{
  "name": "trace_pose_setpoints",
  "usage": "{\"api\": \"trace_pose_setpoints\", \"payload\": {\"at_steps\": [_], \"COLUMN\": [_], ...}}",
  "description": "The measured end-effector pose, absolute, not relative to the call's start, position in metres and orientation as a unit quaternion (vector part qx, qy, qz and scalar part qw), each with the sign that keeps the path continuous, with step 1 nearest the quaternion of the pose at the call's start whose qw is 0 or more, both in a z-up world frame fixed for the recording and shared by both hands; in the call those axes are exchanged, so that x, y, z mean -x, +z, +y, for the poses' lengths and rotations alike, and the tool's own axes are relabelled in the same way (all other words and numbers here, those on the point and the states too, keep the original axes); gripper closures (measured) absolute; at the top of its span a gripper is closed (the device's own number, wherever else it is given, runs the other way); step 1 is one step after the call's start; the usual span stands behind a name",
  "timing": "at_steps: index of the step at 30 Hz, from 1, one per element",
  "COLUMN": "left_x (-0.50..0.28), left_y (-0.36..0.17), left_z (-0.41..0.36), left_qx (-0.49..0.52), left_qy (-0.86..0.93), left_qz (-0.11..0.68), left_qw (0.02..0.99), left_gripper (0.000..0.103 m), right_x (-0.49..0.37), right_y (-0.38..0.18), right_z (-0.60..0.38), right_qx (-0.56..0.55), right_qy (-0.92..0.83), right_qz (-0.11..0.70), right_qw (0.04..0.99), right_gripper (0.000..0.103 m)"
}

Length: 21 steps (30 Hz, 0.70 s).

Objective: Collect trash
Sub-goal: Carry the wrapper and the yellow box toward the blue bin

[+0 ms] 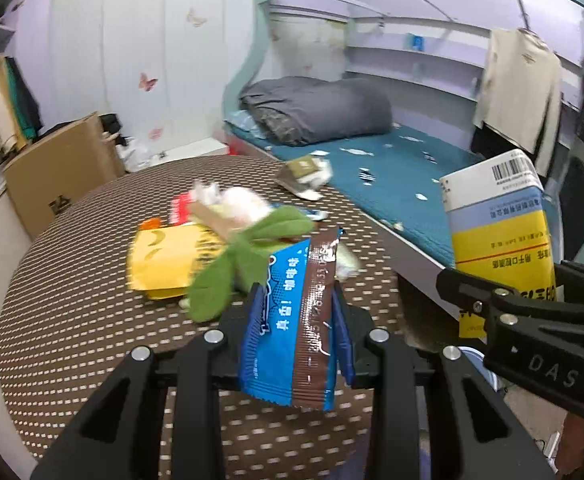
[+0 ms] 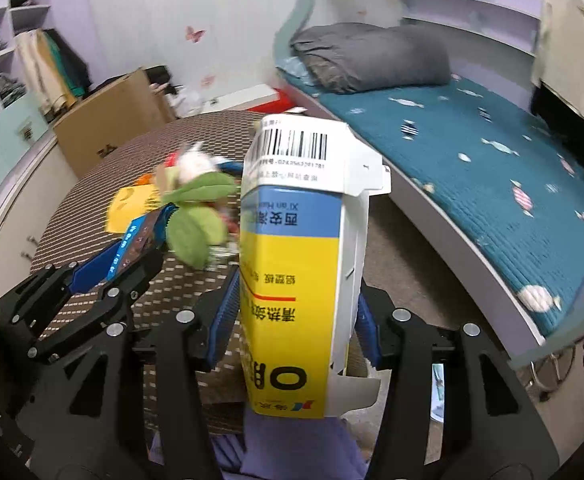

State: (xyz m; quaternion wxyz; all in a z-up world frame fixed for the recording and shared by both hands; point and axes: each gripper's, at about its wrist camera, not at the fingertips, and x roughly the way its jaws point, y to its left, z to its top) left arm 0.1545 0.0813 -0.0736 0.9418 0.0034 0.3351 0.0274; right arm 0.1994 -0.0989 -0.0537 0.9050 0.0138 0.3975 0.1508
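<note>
1. Trash is already in both grippers: the left gripper [image 1: 298, 300] is clamped narrowly on a blue-and-brown foil sachet [image 1: 296, 320], and the right gripper [image 2: 296, 312] holds a yellow, blue and white carton [image 2: 300, 272] at a medium opening.
2. Both items hang above the near edge of the round table [image 1: 72, 300]; no bin is visible.
3. For a clean carry, I would keep both grips firm and level, since the glossy sachet is thin and limp, and the carton's loose flap could catch.
4. More litter waits farther on the table: a yellow packet [image 1: 164, 260], green fabric leaves [image 1: 244, 264] and crumpled tissue [image 1: 236, 200].
5. The tablecloth is brown with a pale dotted weave; a teal bed [image 1: 412, 168] lies to the right.
</note>
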Motion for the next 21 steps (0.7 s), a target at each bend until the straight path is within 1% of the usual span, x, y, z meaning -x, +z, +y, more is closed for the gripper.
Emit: {"api": "trace_pose_setpoints", "payload": {"at_steps": [8, 21], "left_x": [-0.171, -0.182], "left_y": [-0.081, -0.107], "left_z": [0.026, -0.069], "left_qx": [-0.030, -0.081], "left_qy": [-0.037, -0.130], "left_qz": [0.343, 0.372], "left_qw": [0.938, 0.916], "left_gripper": [0.071, 0.071], "right_x": [-0.197, -0.179], "right_y": [-0.061, -0.083], "right_z": [-0.159, -0.250], "right_qx": [-0.045, -0.095], "right_qy": [0.085, -0.015], "right_qz": [0.403, 0.419], "right_qw": [0.910, 0.903], "right_gripper": [0.052, 0.052]}}
